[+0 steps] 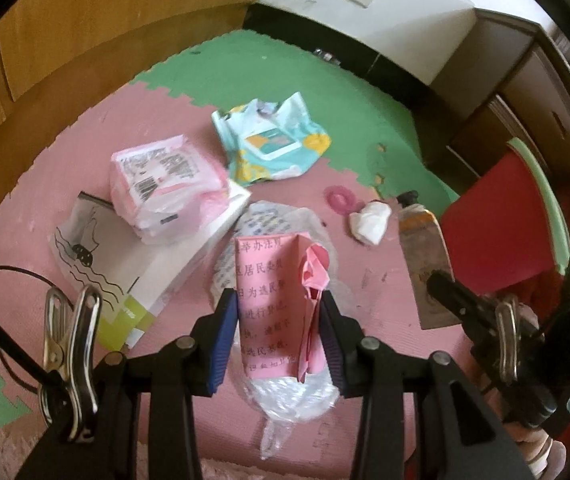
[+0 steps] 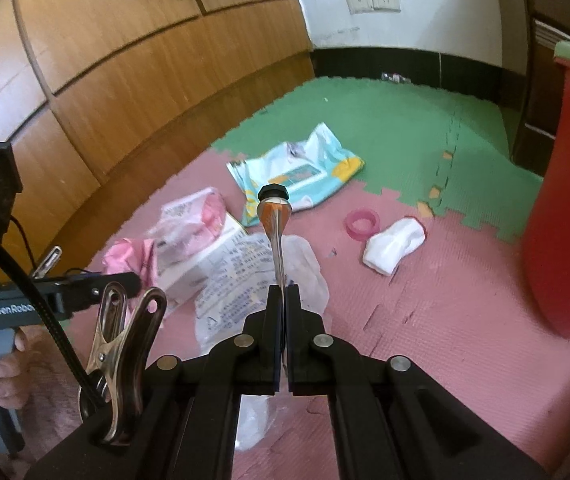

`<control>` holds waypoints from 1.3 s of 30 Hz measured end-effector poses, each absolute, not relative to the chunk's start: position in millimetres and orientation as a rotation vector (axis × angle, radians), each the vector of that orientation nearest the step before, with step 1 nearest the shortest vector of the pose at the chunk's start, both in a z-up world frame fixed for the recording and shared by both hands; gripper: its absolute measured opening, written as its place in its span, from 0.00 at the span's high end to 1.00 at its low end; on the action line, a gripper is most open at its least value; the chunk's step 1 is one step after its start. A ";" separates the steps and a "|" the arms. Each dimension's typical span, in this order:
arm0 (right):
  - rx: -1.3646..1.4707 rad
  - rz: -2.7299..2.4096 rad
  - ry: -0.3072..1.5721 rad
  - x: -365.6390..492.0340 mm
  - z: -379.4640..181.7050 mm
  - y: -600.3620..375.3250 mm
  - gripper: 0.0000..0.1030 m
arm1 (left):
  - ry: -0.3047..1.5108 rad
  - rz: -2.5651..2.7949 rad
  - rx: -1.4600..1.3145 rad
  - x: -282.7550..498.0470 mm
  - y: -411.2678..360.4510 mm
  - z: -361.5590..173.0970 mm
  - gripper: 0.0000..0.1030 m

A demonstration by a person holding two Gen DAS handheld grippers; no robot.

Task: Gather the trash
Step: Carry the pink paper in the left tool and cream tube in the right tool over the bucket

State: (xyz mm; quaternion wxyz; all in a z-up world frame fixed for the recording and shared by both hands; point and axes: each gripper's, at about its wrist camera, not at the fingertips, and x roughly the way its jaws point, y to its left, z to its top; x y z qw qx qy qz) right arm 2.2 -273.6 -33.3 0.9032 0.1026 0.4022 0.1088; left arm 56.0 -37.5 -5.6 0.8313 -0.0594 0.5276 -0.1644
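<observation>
Two pieces of trash are held: a pink paper (image 1: 263, 304) gripped loosely by the half-open left gripper (image 1: 277, 336) could slip, while a flattened tube (image 2: 275, 216), pinched edge-on at twelve o'clock by the shut right gripper (image 2: 283, 320), could twist free before the red bin (image 2: 565, 200) at three o'clock.

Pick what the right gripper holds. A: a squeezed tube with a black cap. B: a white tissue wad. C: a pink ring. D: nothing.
A: the right gripper is shut on the flat end of the tube, whose black cap points away, while the wad and ring lie on the mat.
</observation>
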 end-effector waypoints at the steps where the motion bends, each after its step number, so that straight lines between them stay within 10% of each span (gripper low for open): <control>1: 0.216 0.228 0.822 -1.4 -29.0 -273.8 0.98 | 1.109 -0.356 -0.120 52.2 -41.4 -0.4 0.60; 39: 0.201 -0.069 0.504 -99.5 113.0 -431.6 0.98 | 0.861 -0.655 0.103 18.9 -259.7 149.3 0.60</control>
